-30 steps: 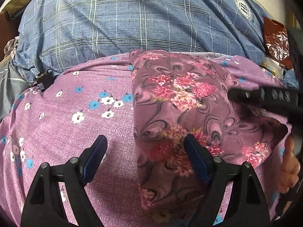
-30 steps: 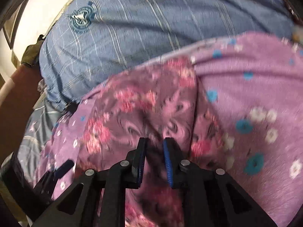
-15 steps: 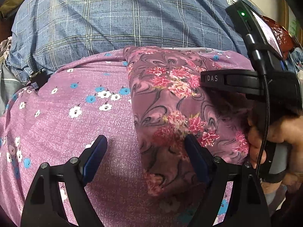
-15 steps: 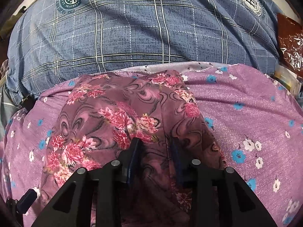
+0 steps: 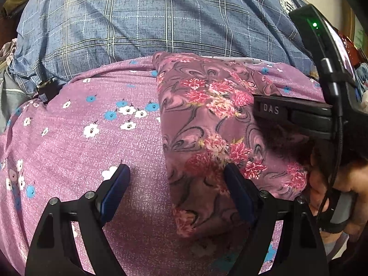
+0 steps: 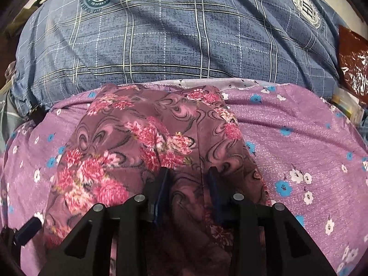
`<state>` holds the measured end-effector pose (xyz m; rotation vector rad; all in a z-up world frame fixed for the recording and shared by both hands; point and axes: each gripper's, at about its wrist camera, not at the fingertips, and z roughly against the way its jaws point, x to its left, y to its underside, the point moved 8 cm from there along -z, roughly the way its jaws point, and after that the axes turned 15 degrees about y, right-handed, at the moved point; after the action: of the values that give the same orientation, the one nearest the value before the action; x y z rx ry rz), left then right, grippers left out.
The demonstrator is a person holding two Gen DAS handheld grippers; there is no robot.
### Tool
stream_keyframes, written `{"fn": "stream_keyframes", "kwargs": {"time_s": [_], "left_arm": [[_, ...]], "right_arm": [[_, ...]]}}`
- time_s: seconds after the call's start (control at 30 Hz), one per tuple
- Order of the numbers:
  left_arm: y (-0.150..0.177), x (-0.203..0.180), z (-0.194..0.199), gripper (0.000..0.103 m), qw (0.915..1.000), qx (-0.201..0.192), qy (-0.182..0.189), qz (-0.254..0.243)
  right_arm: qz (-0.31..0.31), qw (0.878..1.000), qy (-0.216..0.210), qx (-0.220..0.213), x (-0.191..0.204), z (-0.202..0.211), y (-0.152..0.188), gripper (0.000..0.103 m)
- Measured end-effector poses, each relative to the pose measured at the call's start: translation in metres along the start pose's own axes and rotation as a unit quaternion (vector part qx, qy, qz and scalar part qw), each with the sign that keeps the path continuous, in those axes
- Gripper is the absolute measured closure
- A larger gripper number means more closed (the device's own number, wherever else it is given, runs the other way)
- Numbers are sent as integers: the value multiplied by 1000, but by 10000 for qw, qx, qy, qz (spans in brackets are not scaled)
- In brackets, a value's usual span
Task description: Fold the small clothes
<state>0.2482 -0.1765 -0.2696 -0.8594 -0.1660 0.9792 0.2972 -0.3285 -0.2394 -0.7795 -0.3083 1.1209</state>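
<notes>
Hovering at the lower left of the left-wrist frame, the left gripper (image 5: pixel 173 186) stood with jaws wide, empty, one pad over the lilac flowered sheet (image 5: pixel 96 142), the other at the garment's near edge. Centre frame lay the small maroon floral garment (image 5: pixel 207 124), folded into a narrow strip on that sheet, below the blue plaid bedding (image 5: pixel 149 27). It looked light, thin and limp, likely to slump unless taken by a corner or folded edge. At right, the right gripper (image 6: pixel 187 184) sat low over the cloth, jaws narrow, a seam between them, seemingly not pinched.
</notes>
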Motion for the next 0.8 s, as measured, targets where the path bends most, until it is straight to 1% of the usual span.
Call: {"fn": "stream_keyframes", "kwargs": {"time_s": [0.67, 0.73, 0.8], "left_arm": [[0, -1, 0, 18, 10000, -12, -44, -44], [-4, -3, 5, 18, 9999, -85, -49, -119], [-13, -3, 14, 18, 9991, -305, -148, -246]], "right_arm": [[137, 9998, -94, -75, -3, 4, 2, 65], [148, 9998, -134, -85, -4, 5, 3, 65], [147, 9996, -207, -75, -6, 6, 4, 65]]}}
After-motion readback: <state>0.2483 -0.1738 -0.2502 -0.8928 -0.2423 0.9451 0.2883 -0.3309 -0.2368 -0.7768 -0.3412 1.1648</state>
